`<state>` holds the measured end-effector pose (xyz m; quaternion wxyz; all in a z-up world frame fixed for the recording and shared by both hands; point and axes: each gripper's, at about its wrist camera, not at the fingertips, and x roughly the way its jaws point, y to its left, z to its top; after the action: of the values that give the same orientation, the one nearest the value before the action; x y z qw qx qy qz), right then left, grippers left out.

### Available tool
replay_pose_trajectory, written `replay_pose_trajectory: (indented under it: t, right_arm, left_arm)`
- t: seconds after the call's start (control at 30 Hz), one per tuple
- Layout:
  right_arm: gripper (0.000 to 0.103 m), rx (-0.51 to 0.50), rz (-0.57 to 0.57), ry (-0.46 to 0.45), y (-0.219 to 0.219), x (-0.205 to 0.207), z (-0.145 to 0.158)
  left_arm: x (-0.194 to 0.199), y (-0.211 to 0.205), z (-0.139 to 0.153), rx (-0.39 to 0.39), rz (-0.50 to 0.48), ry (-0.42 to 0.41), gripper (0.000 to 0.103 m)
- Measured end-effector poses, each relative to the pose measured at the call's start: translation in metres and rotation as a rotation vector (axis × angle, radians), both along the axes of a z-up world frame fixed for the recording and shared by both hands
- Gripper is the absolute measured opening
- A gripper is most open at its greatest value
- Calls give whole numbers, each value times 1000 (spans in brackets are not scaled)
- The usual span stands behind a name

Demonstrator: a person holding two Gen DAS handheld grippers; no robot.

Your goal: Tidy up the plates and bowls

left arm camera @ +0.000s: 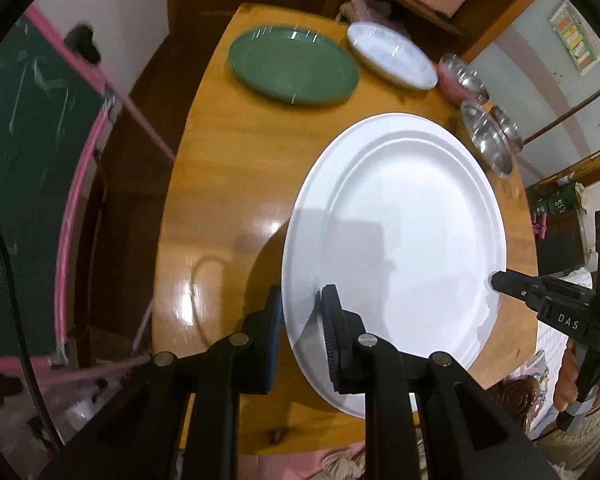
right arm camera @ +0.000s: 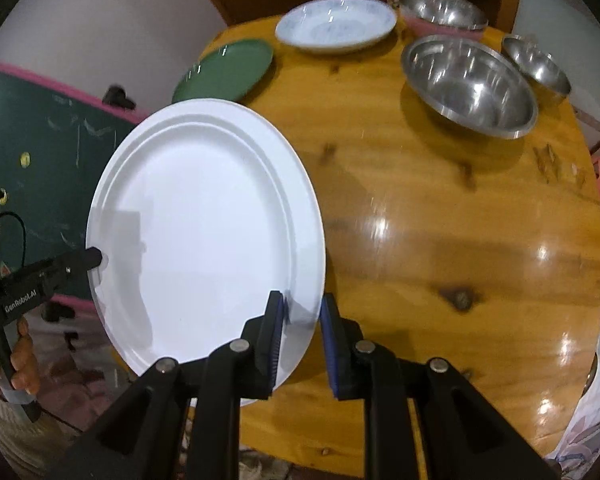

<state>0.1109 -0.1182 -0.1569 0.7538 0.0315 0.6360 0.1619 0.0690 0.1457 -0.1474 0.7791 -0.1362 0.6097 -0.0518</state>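
Plates and bowls are sitting across a round wooden table [right arm camera: 440,240], and a large white plate [left arm camera: 400,232] is being carried above its near edge. The left hand-held gripper [left arm camera: 300,320] is pinching the plate's rim on one side, one pad above and one below, while the right hand-held gripper [right arm camera: 302,312] is pinching the opposite rim the same way. In the left wrist view the right tool's black tip is touching the plate's edge, with a person's fingers [left arm camera: 568,376] wrapping its handle.

Toward the table's far edge a green plate [left arm camera: 294,66] is lying flat, and just beside it a white plate with a faint blue pattern [right arm camera: 336,24] is resting. Near the far right edge three steel bowls are standing: a large one [right arm camera: 470,84], a small one [right arm camera: 536,62] just beside it, and a pink-sided one [right arm camera: 444,14] behind them. The glossy middle of the table under the carried plate is lying bare, so nothing is standing between it and the other plates. A green board with a pink frame [left arm camera: 40,160] is leaning beyond the table's left edge.
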Motion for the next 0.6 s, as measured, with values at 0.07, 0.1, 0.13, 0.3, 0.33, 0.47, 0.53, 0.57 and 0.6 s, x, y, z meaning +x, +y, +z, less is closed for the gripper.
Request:
replay_pose_trajectory:
  t: [0.07,0.1,0.13,0.3,0.33,0.47,0.53,0.57,0.6]
  right_arm:
    - [18,-8,1,28,-2,-9,-14]
    - [18,-7,-2,40,0,-12,-19]
    - [18,-13,-6,52,4,-15,-25]
    - [18,-43,-17,82,9,-24,-47]
    - [18,-45,-17,84,10,-24,-49]
    - [18,-48,-23,92,15,-21,-54]
    - [19,-52,-20,89,17,-21,-54]
    - [19,-55,-19,89,19,-20,-55]
    - [19,-57,-19,90,21,-20,-56]
  left_arm:
    - [-7,3,-19,-15,10,38,17]
    - [-8,3,-24,-16,10,46,17]
    - [-9,3,-31,-18,9,57,17]
    - [-8,5,-58,-23,15,99,17]
    - [-7,6,-61,-26,17,104,17]
    - [-7,6,-67,-22,24,109,17]
    - [-6,5,-68,-23,29,109,17]
    - [-5,6,-69,-22,30,108,17]
    - [-3,6,-71,-21,32,110,17]
